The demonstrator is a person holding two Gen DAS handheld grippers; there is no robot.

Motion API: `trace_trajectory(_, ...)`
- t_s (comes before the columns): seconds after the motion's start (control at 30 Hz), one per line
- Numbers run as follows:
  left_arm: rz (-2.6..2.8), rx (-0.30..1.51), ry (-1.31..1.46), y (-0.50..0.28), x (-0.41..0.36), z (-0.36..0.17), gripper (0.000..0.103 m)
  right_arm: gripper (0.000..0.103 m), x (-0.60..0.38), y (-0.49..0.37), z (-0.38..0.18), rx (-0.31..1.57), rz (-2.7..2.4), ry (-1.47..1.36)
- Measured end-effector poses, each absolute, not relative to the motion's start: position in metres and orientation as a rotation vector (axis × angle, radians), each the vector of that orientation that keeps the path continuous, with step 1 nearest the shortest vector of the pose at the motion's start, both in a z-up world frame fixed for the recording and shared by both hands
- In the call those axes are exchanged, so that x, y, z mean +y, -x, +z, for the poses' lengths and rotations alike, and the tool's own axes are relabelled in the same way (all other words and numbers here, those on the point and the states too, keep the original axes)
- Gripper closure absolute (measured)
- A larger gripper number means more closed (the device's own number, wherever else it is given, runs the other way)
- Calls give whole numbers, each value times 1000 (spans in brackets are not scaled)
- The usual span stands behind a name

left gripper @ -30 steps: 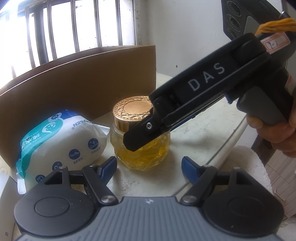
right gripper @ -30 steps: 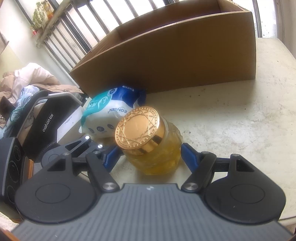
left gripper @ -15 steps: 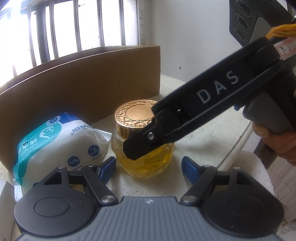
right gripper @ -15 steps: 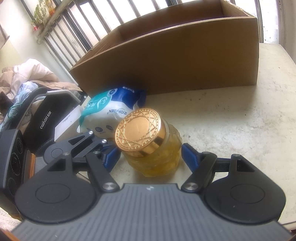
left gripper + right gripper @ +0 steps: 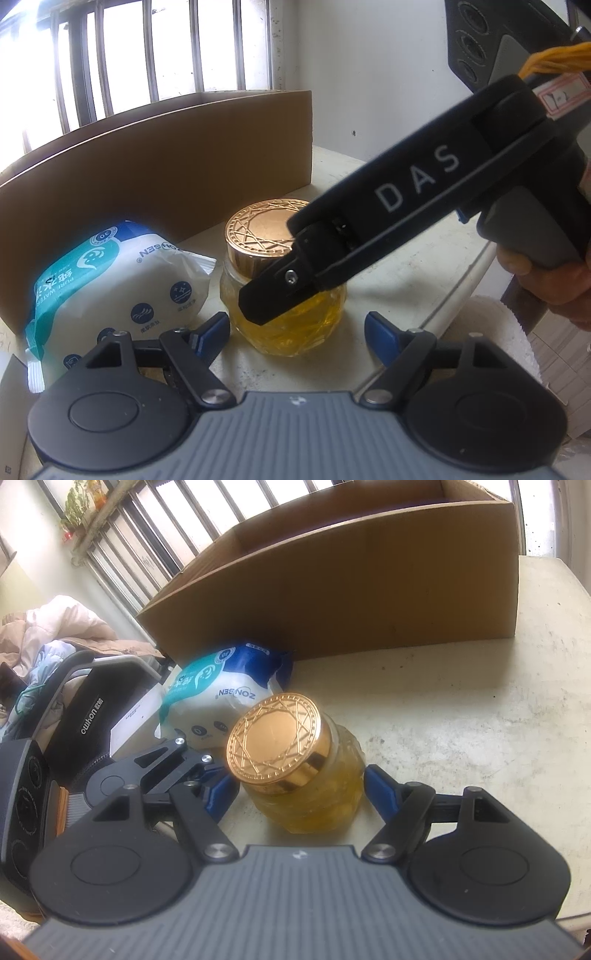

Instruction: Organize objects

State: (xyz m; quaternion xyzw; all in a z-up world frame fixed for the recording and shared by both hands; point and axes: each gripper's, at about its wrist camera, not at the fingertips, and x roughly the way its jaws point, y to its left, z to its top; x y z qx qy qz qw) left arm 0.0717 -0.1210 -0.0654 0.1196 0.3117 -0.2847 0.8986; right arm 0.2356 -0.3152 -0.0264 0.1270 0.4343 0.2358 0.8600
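A glass jar of yellow liquid [image 5: 291, 328] [image 5: 317, 797] with a gold patterned lid [image 5: 264, 230] [image 5: 277, 734] stands on the pale table. My right gripper [image 5: 299, 790] is open, its blue-tipped fingers either side of the jar's body and close to it. In the left wrist view the right gripper's black body [image 5: 406, 206] crosses in front of the jar. My left gripper [image 5: 297, 332] is open and empty, just short of the jar. A white and blue wet-wipes pack [image 5: 110, 288] [image 5: 225, 690] lies left of the jar.
An open brown cardboard box [image 5: 166, 158] [image 5: 351, 590] stands behind the jar and the pack. The table edge [image 5: 458, 284] runs at the right in the left wrist view. A black "owhon" case [image 5: 92, 716] and bedding [image 5: 55, 627] lie off the table's left side.
The right gripper has moved forward around the jar, its fingers now beside the jar's body. The left gripper has drawn slightly nearer.
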Motion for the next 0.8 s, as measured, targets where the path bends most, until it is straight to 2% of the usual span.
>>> trace_trajectory(0.8,-601,658,-232,-60,-115,-64,23,27,-312,-225,-26,927,510,-269)
